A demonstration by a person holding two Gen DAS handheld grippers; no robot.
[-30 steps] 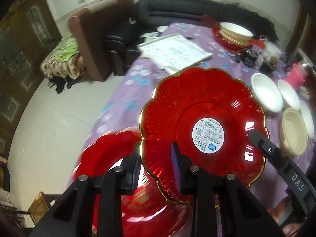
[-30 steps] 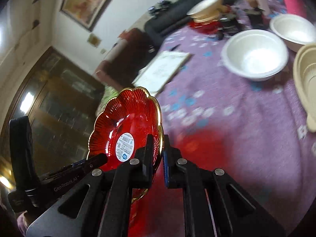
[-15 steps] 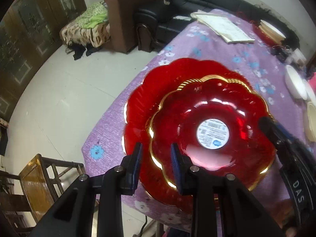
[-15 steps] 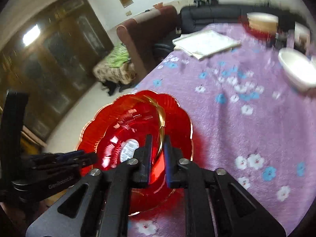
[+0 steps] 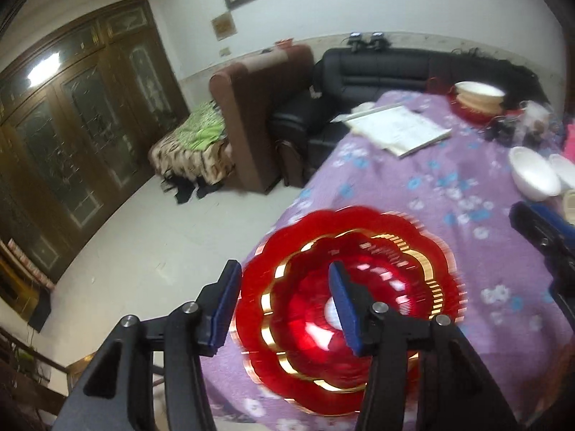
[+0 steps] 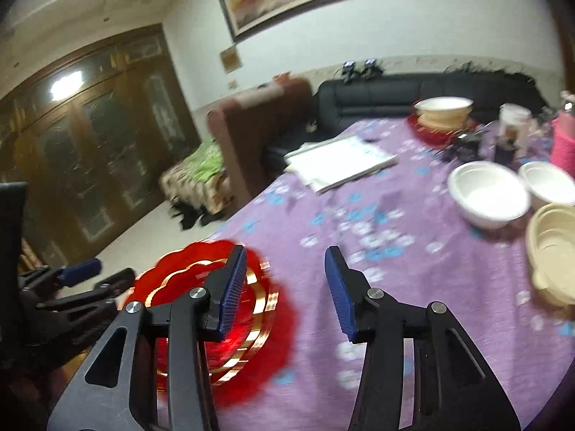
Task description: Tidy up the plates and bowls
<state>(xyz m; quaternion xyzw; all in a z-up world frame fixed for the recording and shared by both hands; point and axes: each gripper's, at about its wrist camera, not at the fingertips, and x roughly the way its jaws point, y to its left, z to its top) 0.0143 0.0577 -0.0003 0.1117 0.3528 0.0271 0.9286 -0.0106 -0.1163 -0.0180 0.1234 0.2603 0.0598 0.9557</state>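
While both grippers' jaws are opening with nothing pinched between them, the two red plates lie nested, smaller on larger, at the near corner of the purple surface. To do this release well, I judge the left gripper and right gripper should back straight off the plates, so no pad catches a gold rim. Beyond the plates, toward the sofa side, I count two white bowls, one cream bowl beside them, and one far stack of dishes.
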